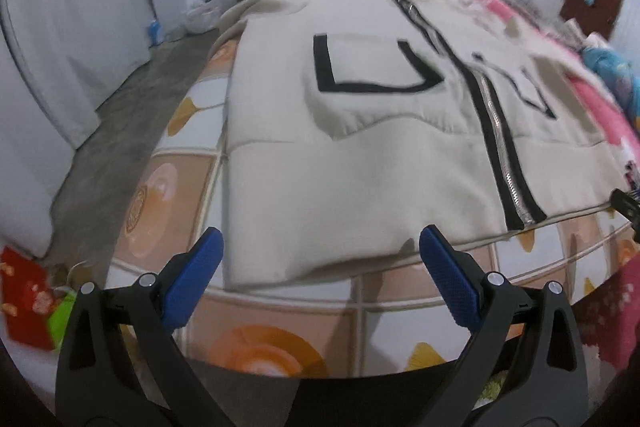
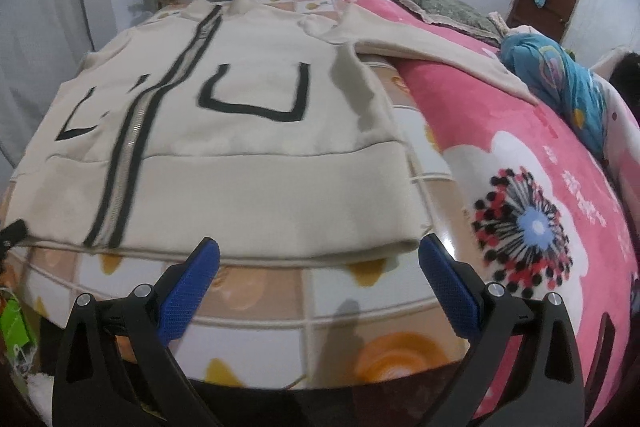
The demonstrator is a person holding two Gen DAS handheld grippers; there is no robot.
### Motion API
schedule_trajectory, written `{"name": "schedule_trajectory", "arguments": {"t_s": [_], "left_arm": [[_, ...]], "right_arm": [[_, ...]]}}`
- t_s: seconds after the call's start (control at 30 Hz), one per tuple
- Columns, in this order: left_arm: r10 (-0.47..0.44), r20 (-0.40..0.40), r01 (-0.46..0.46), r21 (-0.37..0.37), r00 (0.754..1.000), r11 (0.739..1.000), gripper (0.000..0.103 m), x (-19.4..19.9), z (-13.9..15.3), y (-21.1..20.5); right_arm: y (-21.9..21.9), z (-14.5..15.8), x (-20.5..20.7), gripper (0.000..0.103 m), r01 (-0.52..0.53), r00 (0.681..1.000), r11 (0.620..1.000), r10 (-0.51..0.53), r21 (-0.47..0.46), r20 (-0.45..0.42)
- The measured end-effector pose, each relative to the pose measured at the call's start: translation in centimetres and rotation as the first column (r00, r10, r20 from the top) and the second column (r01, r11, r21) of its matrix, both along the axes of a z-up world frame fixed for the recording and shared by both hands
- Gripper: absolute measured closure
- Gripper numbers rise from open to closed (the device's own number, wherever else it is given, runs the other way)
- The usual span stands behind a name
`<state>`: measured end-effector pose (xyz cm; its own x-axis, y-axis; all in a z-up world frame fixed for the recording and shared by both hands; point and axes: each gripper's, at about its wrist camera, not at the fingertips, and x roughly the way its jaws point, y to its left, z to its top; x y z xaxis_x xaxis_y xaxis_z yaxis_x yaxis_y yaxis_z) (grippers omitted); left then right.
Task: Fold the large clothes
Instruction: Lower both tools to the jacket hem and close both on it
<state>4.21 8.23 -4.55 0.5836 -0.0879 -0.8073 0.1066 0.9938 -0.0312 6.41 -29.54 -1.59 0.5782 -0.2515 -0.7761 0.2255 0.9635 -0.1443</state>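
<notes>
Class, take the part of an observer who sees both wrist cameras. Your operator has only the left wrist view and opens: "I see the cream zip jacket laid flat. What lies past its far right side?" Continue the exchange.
Observer: A pink flowered blanket covers the bed there, and the jacket has one sleeve stretched out over it.
Operator: Is the right gripper holding anything?
Observer: No. The right gripper is open and empty, just short of the hem near the jacket's right corner.
Operator: Anything else on that blanket?
Observer: A blue patterned bundle of cloth lies at its far edge.
</notes>
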Motion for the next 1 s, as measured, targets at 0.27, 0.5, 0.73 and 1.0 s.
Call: {"name": "schedule_trajectory", "arguments": {"t_s": [0.27,0.5,0.73,1.0], "left_arm": [[0.004,0.009,-0.004,-0.056,1.0,0.998,0.008,2.0,-0.8,1.9],[0.017,-0.018,-0.019,-0.095,1.0,0.995,0.036,3.5,-1.8,3.0],[0.008,-0.01,-0.008,-0.043,1.0,0.999,0.048,3.8,-1.9,3.0],[0.005,0.001,-0.005,-0.015,1.0,1.0,0.048,4.0,-2.0,2.7]], "right_arm": [[-4.0,-0.4,1.6,0.006,0.063,0.998,0.998,-0.063,-0.006,-0.024],[-6.4,-1.1,1.6,0.01,0.146,0.988,0.989,-0.146,0.001,-0.043],[-7.9,-2.0,2.1,0.02,0.186,0.98,0.982,-0.182,0.032,-0.085],[-6.9,-2.1,2.9,0.037,0.155,0.986,0.988,-0.152,0.03,-0.07]]}}
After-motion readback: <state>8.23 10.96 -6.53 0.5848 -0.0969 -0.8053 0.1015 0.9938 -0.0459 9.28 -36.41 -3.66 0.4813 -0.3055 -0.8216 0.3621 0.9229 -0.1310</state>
